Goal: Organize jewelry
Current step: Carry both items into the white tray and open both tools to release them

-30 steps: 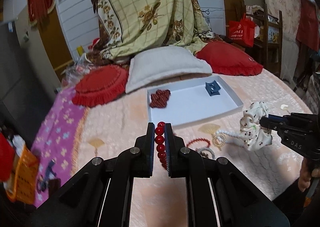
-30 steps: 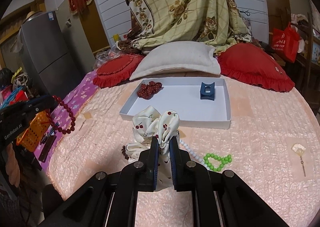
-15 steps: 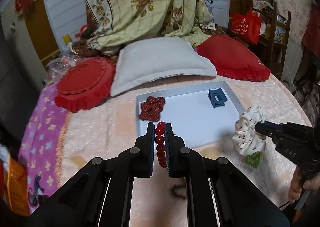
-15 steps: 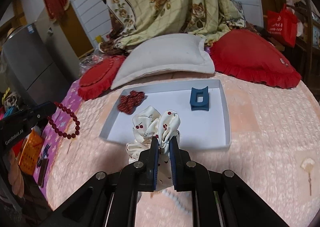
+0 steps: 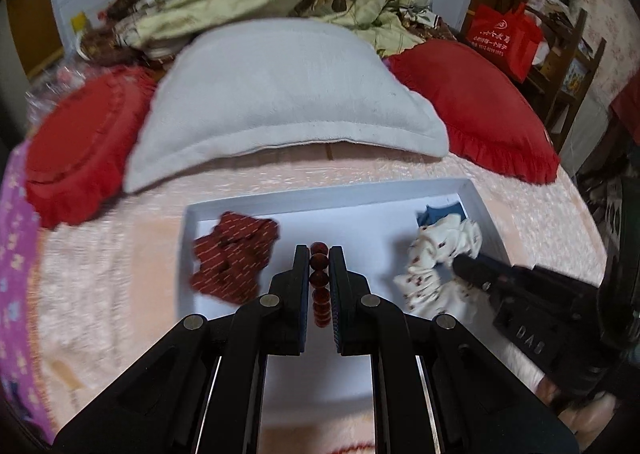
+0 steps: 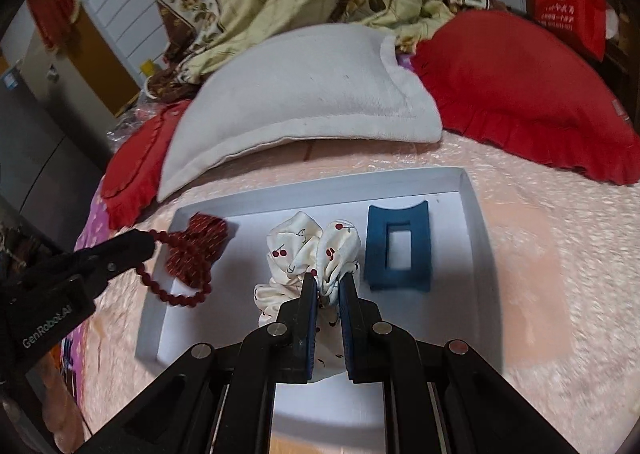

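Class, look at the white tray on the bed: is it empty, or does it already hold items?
Not empty. The white tray already holds a blue hair claw and a dark red scrunchie lying on its floor.

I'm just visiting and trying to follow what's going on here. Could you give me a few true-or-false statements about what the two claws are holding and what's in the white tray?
1. The left claw grips a string of red beads. True.
2. The right claw is open, holding nothing. False: it is shut on a white cherry-print scrunchie.
3. A blue hair clip lies in the white tray. True.
4. The dark red scrunchie lies on the bedspread outside the tray. False: it is inside the tray, at its left end.
5. A white pillow lies beyond the tray. True.
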Motion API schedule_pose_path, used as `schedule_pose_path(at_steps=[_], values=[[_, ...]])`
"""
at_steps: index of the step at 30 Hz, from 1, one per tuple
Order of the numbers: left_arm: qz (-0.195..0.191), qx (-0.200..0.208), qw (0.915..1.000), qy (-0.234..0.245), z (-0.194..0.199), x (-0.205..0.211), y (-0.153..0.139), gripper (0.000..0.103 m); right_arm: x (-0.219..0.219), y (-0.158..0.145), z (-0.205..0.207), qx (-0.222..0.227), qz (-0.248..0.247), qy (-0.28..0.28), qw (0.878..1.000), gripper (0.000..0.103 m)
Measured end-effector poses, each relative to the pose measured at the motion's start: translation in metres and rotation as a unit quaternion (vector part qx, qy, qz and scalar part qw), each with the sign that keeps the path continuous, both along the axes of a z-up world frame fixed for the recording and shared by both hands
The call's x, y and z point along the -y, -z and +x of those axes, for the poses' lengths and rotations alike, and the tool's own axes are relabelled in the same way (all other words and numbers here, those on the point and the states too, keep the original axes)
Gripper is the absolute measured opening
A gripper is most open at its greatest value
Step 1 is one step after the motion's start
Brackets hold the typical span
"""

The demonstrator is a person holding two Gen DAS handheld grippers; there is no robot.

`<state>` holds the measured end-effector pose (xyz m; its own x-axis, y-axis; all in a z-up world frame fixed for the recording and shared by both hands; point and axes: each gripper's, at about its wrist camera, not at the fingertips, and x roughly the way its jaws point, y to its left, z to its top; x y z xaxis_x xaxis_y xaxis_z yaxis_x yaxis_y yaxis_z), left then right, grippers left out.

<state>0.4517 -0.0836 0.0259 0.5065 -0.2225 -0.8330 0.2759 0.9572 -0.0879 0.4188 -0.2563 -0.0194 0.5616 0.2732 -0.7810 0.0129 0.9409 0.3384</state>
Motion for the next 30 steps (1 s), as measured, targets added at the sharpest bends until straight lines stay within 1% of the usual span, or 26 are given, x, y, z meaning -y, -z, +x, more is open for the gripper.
schedule_pose_path(at_steps=[1,4,9,11,12,13,14,15,16,19,21,24,27,30], values=[[-0.004,-0.007,1.0000,-0.001,0.011,0.001,0.008,0.008,0.001,0.005,0.006,-0.005,0.002,0.001,1.000,0.010],[0.003,-0.020,0.9998,0.007,0.029,0.006,0.027,0.008,0.002,0.021,0.028,-0.023,0.011,0.002,1.000,0.010],[0.035,-0.014,0.9992,0.014,0.044,0.010,0.047,0.009,0.005,0.034,0.047,-0.040,0.013,0.000,0.999,0.010],[0.029,-0.021,0.9993,0.012,0.048,0.006,0.050,0.010,0.006,0.034,0.050,-0.039,0.013,0.002,0.999,0.011],[0.023,-0.024,0.9994,0.010,0.049,0.003,0.051,0.014,0.006,0.033,0.051,-0.039,0.011,0.001,0.999,0.016],[0.017,-0.027,0.9995,0.007,0.050,0.001,0.051,0.022,0.005,0.032,0.052,-0.038,0.009,0.001,0.999,0.024],[0.010,-0.030,0.9995,0.006,0.050,-0.002,0.051,0.025,0.004,0.031,0.052,-0.036,0.003,0.001,0.999,0.030],[0.003,-0.029,0.9995,0.007,0.050,-0.004,0.049,0.031,0.003,0.029,0.051,-0.032,-0.001,0.002,0.999,0.039],[-0.004,-0.027,0.9996,0.007,0.049,-0.006,0.047,0.035,0.002,0.027,0.050,-0.026,-0.007,0.002,1.000,0.042],[-0.022,-0.026,0.9994,0.006,0.046,-0.009,0.040,0.041,-0.001,0.021,0.045,-0.015,-0.027,-0.002,1.000,0.042],[-0.030,-0.030,0.9991,0.005,0.041,-0.011,0.036,0.041,-0.001,0.016,0.040,-0.009,-0.034,-0.003,0.999,0.042],[-0.025,-0.028,0.9993,0.005,0.029,-0.011,0.031,0.041,0.002,0.009,0.031,-0.005,-0.028,-0.002,1.000,0.042],[-0.015,-0.013,0.9998,-0.001,0.011,-0.013,0.019,0.041,0.004,-0.003,0.017,0.004,-0.021,0.000,1.000,0.042],[-0.019,-0.003,0.9998,-0.007,-0.006,-0.020,0.006,0.041,0.004,-0.015,0.000,0.010,-0.020,0.001,1.000,0.042]])
